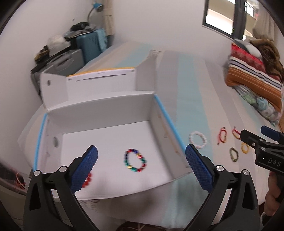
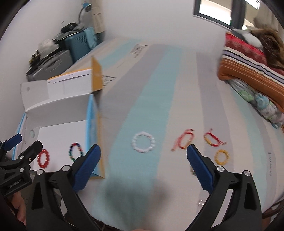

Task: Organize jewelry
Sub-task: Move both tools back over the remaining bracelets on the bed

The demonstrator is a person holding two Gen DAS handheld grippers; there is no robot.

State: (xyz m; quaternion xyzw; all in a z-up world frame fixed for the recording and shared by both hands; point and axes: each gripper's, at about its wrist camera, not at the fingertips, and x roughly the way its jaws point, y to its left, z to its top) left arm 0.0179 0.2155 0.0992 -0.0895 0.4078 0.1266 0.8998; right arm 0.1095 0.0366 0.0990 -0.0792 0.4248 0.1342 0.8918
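Note:
An open white box point(image 1: 110, 101) lies on the striped bed, also in the right wrist view point(image 2: 58, 106). Inside lie a multicoloured bead bracelet point(image 1: 135, 160) point(image 2: 76, 151) and a red bead bracelet point(image 1: 87, 179) point(image 2: 43, 158). On the sheet right of the box lie a white bracelet point(image 1: 198, 139) point(image 2: 143, 142), a red cord bracelet point(image 1: 222, 136) point(image 2: 184, 141), a red-and-yellow one point(image 1: 236, 133) point(image 2: 212, 139), a yellow one point(image 1: 245, 147) point(image 2: 221, 156) and a dark green one point(image 1: 234, 154). My left gripper point(image 1: 141, 168) is open above the box. My right gripper point(image 2: 142, 168) is open, empty, above the sheet near the white bracelet.
The box's lid point(image 1: 99, 74) stands open behind it. Folded blankets point(image 1: 253, 71) are stacked at the right on the bed. Suitcases and clutter point(image 1: 71, 53) stand by the wall at the far left. A window point(image 1: 223, 16) is at the upper right.

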